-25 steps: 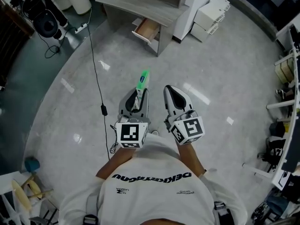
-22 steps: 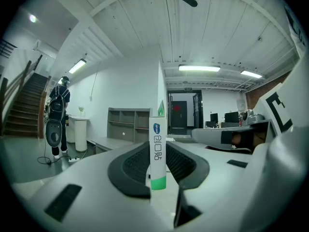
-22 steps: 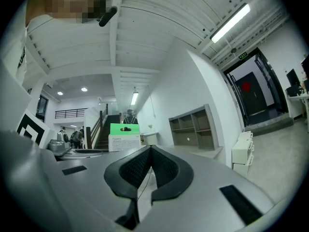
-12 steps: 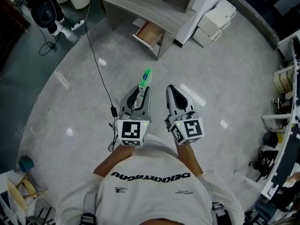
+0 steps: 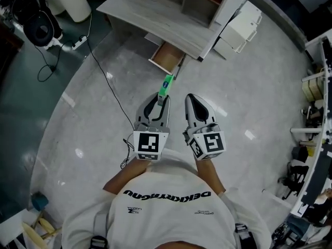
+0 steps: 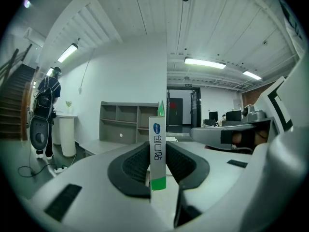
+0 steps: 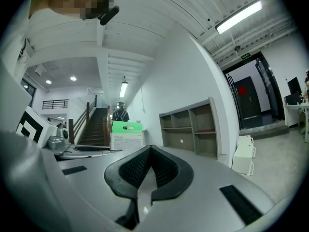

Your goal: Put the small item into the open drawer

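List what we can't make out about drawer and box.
Drawer inside: head view, back end under the desk edge; contents too small to tell.
Drawer, gripper views: not seen; left tongs and right tongs fill the lower frames.
Box print: left gripper view shows one narrow side; head view too small.

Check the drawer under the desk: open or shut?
Open: the drawer juts out from under the desk, wooden inside showing; the box sits in the left tool.
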Available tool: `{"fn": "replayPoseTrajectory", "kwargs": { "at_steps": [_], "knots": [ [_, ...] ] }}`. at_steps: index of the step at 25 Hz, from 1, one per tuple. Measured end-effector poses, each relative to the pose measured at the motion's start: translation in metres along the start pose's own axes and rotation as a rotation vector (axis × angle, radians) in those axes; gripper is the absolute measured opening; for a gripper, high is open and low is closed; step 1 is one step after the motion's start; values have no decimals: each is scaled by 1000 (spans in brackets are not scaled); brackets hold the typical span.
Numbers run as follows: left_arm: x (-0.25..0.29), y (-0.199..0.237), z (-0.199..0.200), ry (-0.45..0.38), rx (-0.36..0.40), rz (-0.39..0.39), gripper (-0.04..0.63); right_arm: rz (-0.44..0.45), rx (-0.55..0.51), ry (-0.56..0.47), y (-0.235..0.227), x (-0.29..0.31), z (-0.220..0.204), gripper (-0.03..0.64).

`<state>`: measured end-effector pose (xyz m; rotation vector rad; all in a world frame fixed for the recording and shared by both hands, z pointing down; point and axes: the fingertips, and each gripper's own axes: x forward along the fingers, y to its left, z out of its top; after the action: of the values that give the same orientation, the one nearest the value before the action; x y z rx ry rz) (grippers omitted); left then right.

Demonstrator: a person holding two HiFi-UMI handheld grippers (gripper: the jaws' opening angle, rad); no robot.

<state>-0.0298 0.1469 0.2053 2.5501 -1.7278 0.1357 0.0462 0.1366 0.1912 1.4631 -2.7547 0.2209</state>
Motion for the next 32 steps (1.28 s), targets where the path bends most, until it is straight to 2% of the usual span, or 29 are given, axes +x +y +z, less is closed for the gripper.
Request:
{"fn": "replayPoseTrajectory", "kwargs": {
  "at_steps": [6, 11, 17, 25, 32],
  "knots": [
    [59, 57, 8, 1, 27, -67, 100, -62, -3, 10, -12, 81, 5, 28],
    [94, 92, -9, 38, -2, -95, 100, -87, -6, 38, -17, 124, -3, 29],
    [116, 99, -28, 76, 11, -113, 100, -121, 6, 80, -33, 142, -18, 29],
    [147, 111, -56, 130, 9, -108, 100, -127, 13, 122, -58, 165, -43, 28],
    [182, 112, -87, 196, 43, -133, 100, -110, 49, 179, -87, 189, -81, 28]
  ]
}}
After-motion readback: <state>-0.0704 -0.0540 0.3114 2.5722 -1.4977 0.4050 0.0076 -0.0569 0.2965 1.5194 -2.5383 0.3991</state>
